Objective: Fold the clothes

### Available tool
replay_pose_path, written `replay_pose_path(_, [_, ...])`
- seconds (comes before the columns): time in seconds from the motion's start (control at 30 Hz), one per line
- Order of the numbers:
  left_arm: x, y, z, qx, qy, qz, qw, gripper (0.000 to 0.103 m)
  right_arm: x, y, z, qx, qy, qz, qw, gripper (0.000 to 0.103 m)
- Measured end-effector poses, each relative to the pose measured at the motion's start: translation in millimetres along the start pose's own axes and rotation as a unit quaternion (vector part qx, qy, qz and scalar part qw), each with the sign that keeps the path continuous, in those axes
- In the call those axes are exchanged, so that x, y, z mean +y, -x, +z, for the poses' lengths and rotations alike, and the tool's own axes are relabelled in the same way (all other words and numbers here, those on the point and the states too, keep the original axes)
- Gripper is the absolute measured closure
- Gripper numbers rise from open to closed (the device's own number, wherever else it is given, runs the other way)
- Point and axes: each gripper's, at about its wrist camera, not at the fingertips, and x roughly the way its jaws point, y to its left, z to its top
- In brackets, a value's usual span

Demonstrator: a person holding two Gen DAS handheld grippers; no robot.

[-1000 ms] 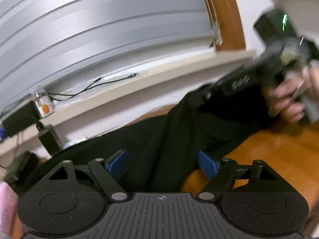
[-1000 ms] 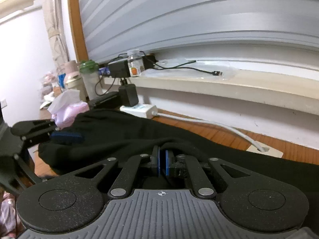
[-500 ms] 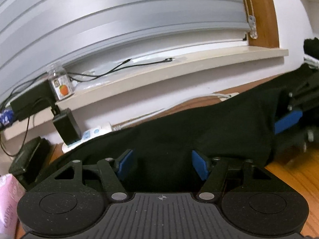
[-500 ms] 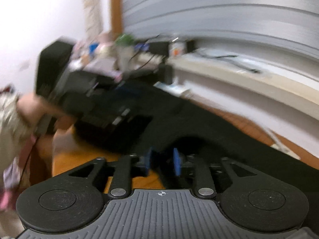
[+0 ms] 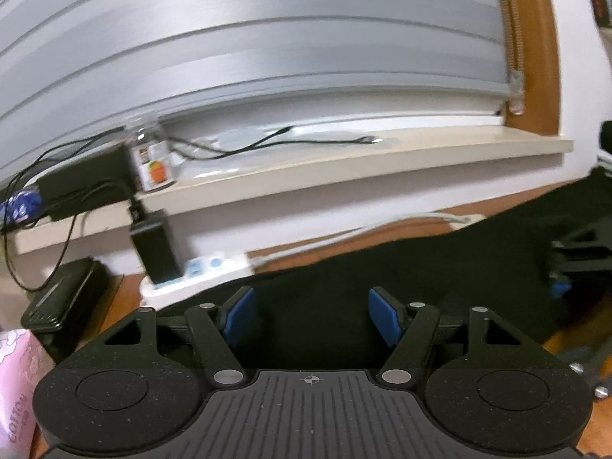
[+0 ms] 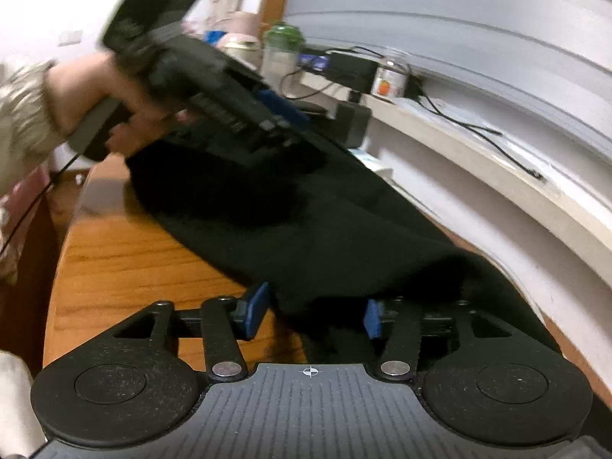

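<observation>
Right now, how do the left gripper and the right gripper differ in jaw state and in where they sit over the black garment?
The left gripper has wide-open jaws with only flat black garment beyond them; the right gripper, jaws just opening, stands narrower with a raised fold of cloth between its pads. The left gripper sits over the garment's middle; the right gripper sits at its edge, beside bare wooden table. Neither grips the cloth.

Bkgd: window w/ grey slatted shutter (image 5: pixel 267 57) fully down, orange-brown wood frame (image 5: pixel 535 38) at its side. Cream sill (image 5: pixel 382 160) below carries black cables, small jar (image 5: pixel 153 160), black adapter. White wall (image 5: pixel 382 199) under sill. Wooden tabletop (image 6: pixel 126 260), warm orange grain; white power strip (image 5: pixel 199 271) at the wall edge.
</observation>
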Motion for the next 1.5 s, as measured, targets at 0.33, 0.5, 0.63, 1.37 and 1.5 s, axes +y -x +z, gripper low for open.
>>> replay_pose_path(0.33, [33, -49, -12, 0.056, 0.0, 0.024, 0.9981, 0.033, -2, 17, 6, -0.022, -0.034, 0.024, 0.999, 0.095])
replay_pose_path(0.5, [34, -58, -9, 0.066, -0.015, 0.029, 0.9973, 0.032, -5, 53, 22, -0.047, -0.099, 0.065, 0.992, 0.096])
replay_pose_path(0.63, [37, -66, -7, 0.079, -0.024, 0.041, 0.9957, 0.03, 11, 82, 34, -0.047, -0.13, 0.118, 0.983, 0.097])
replay_pose_path(1.37, [44, -69, -14, 0.075, -0.011, 0.044, 0.9962, 0.021, 66, 64, -19, -0.005, -0.024, 0.049, 0.998, 0.067])
replay_pose_path(1.5, [38, -67, -14, 0.068, -0.039, 0.058, 0.9953, 0.019, 62, 60, -16, -0.025, -0.059, 0.075, 0.995, 0.097])
